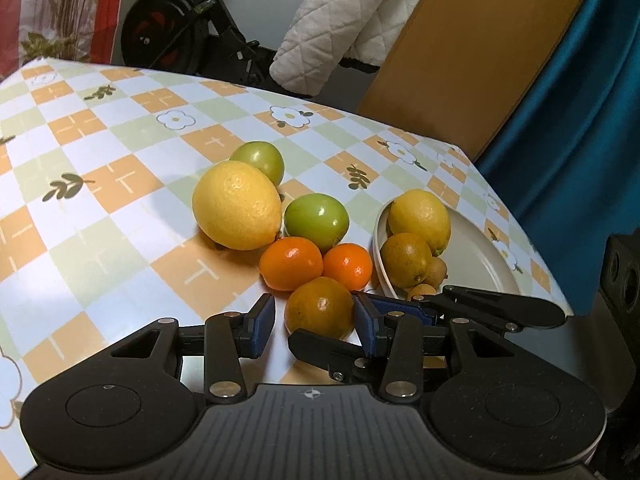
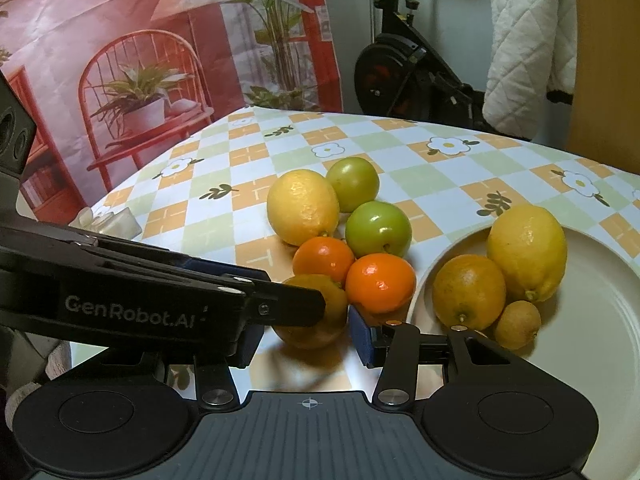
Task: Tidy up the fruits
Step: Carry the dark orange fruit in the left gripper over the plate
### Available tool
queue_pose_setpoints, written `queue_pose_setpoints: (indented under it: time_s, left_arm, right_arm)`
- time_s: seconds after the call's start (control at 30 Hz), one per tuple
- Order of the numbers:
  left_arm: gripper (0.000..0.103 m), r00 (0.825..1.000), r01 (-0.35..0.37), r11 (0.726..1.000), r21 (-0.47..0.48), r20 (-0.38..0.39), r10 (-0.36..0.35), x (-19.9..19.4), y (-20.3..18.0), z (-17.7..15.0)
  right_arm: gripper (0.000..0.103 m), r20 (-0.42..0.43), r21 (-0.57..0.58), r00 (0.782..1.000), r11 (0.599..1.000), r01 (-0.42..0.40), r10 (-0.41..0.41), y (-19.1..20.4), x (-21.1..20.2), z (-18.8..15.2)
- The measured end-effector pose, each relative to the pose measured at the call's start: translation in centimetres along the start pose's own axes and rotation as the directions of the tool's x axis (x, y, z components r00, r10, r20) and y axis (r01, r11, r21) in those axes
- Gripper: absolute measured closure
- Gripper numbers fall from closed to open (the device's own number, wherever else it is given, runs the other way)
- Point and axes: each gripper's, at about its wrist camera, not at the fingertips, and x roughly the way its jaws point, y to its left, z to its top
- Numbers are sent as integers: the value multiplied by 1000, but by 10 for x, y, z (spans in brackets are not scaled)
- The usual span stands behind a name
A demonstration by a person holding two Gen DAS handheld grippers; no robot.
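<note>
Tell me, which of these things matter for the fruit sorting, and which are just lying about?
Job: plate, lemons, green fruits, oranges, small brown fruit, left tool, right tool.
Lying about: exercise bike, quilted blanket, printed backdrop.

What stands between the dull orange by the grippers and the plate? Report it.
No fruit does. Only one finger of the right gripper stands between the dull orange and the plate rim.

Soft indoor light, fruit glare, fisheye edges bent, mild blur.
</note>
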Motion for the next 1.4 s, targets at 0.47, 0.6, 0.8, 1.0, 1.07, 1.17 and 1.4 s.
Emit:
queue_pose_setpoints:
  time_s: [0.47, 0.6, 0.8, 1.0, 1.07, 1.17, 1.4]
  left_arm:
    - [66, 1000, 18, 1000, 6, 11, -18, -8, -9, -9]
    - [66, 1000, 27, 1000, 8, 14, -27, -14, -15, -9]
    - [66, 999, 28, 998, 47, 20, -29, -20, -31, -6]
    - [66, 999, 25, 996, 91, 25, -28, -21, -48, -1]
    - [66, 999, 24, 994, 106, 29, -27, -20, -55, 2]
    - [66, 999, 25, 991, 131, 26, -29, -16, -65, 7]
    - [66, 999, 34, 979, 201, 27, -40, -1, -97, 19]
  right_arm:
    - [62, 11, 34, 1000, 999, 3, -3, 0, -8, -11]
    - [62, 35, 33, 999, 999, 0, -1, -1, -19, -14]
    - [62, 78, 47, 997, 999, 2, -6, -7, -36, -16]
    - [62, 114, 75, 993, 997, 7, -15, -17, -50, -17]
    - [62, 130, 88, 991, 996, 7, -19, -21, -54, -17]
    - [62, 151, 117, 988, 993, 10, -27, -29, -59, -17]
    - [62, 199, 174, 977, 984, 38, -73, -57, -74, -20]
